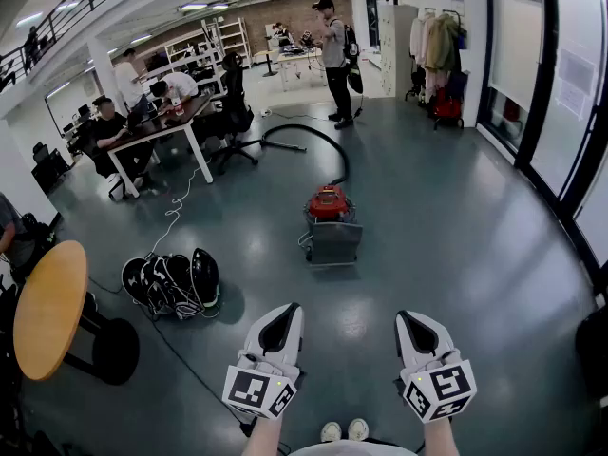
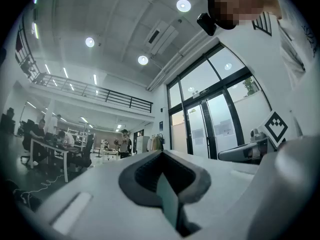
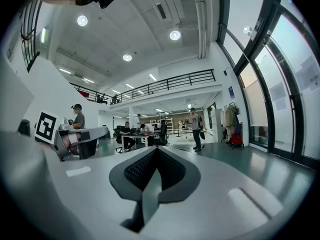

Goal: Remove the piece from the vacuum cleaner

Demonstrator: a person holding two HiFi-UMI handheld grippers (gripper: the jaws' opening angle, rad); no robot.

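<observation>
The vacuum cleaner (image 1: 329, 202) is a red canister standing on the grey floor, straight ahead in the head view. A grey box-shaped piece (image 1: 334, 243) sits against its near side. Its black hose (image 1: 313, 139) curves away behind it. My left gripper (image 1: 285, 310) and right gripper (image 1: 410, 317) are held low and close to me, well short of the vacuum, pointing toward it. Both are shut with nothing between their jaws. The left gripper view shows the left gripper (image 2: 162, 169) closed, and the right gripper view shows the right gripper (image 3: 156, 159) closed. Neither of those views shows the vacuum.
A round wooden table (image 1: 47, 307) stands at the near left, with a pile of black bags (image 1: 173, 283) and a floor cable beside it. People sit at a desk (image 1: 157, 126) far left. A person (image 1: 334, 55) stands at the back. Glass walls (image 1: 551, 93) line the right.
</observation>
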